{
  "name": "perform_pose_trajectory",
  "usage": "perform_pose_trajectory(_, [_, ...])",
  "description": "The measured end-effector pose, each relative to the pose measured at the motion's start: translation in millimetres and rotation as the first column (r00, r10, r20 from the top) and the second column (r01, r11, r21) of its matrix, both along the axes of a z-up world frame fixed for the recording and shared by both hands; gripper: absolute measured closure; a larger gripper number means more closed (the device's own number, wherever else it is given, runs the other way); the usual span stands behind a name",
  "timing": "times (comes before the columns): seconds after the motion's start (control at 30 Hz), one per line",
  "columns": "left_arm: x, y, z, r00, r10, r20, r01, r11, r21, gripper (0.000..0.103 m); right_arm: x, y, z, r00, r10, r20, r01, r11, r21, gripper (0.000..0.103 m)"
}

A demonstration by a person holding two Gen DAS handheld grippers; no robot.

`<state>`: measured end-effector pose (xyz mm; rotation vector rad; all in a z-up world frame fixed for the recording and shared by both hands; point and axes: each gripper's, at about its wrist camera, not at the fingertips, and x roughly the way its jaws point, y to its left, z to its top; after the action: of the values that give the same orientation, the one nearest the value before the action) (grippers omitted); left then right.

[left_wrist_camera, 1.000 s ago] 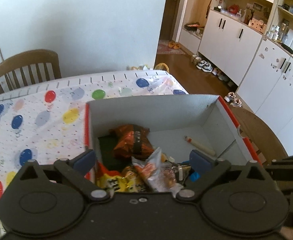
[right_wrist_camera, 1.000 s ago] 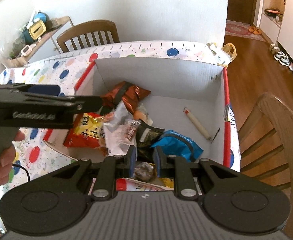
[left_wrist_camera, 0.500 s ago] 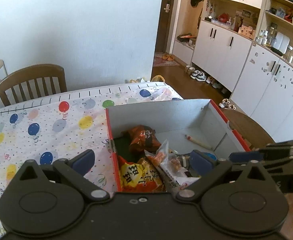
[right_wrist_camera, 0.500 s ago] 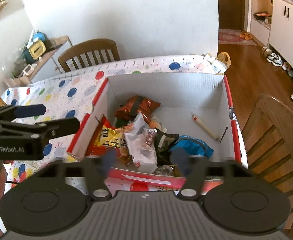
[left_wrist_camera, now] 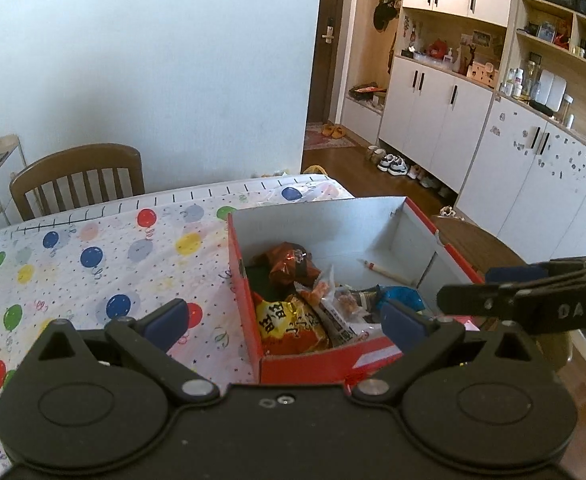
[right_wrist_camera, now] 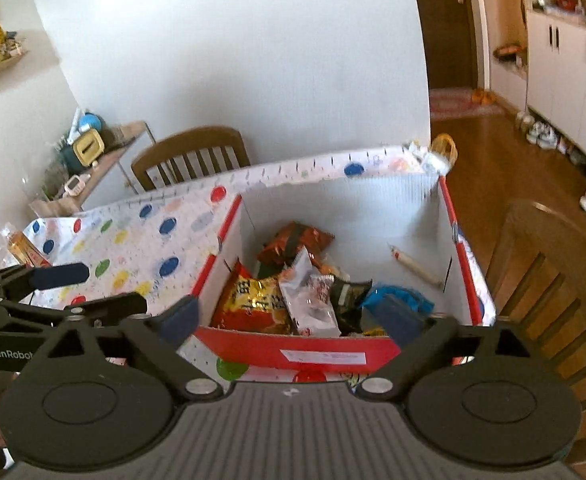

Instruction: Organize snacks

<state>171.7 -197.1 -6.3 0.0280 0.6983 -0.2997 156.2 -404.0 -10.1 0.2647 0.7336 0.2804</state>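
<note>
A red cardboard box [left_wrist_camera: 236,248] [right_wrist_camera: 449,216] with white inner walls stands on the table. In it lie a yellow-orange bag [left_wrist_camera: 289,324] [right_wrist_camera: 253,300], an orange-brown bag [left_wrist_camera: 289,264] [right_wrist_camera: 293,240], a white packet [right_wrist_camera: 309,304], a black packet [right_wrist_camera: 349,296], a blue packet [right_wrist_camera: 397,294] and a stick sausage [right_wrist_camera: 413,268]. My left gripper [left_wrist_camera: 285,318] hangs open over the box's near left corner, empty. My right gripper [right_wrist_camera: 291,316] is above the near wall, its jaws opening wide with nothing between the pads.
The table wears a balloon-print cloth [left_wrist_camera: 93,260]. One wooden chair [left_wrist_camera: 77,176] stands at the far side, another [right_wrist_camera: 553,280] right of the box. A snack packet [right_wrist_camera: 21,248] lies at the cloth's far left corner. A cluttered side shelf [right_wrist_camera: 85,152] is behind.
Both grippers have drawn back and risen from the box. The right gripper's jaws, shut on a small dark wrapped snack a second ago, have spread wide and let it go.
</note>
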Motion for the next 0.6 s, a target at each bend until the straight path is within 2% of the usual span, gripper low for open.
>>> perform_pose_trajectory(0.3, [-20.6,16.8,7.3,0.999,0.035,-0.013,-0.035,0.999,-0.031,0.001,-33.3,10.1,12.7,0.992,-0.026,0.124,0.028,1.0,-0.014,0.0])
perform_pose_trajectory(0.6, [-32.1,23.1,15.8,0.999,0.053,0.002,-0.053,0.997,-0.053,0.001,-47.1,12.6,14.6,0.99,-0.044,0.135,0.05,0.998,-0.046,0.0])
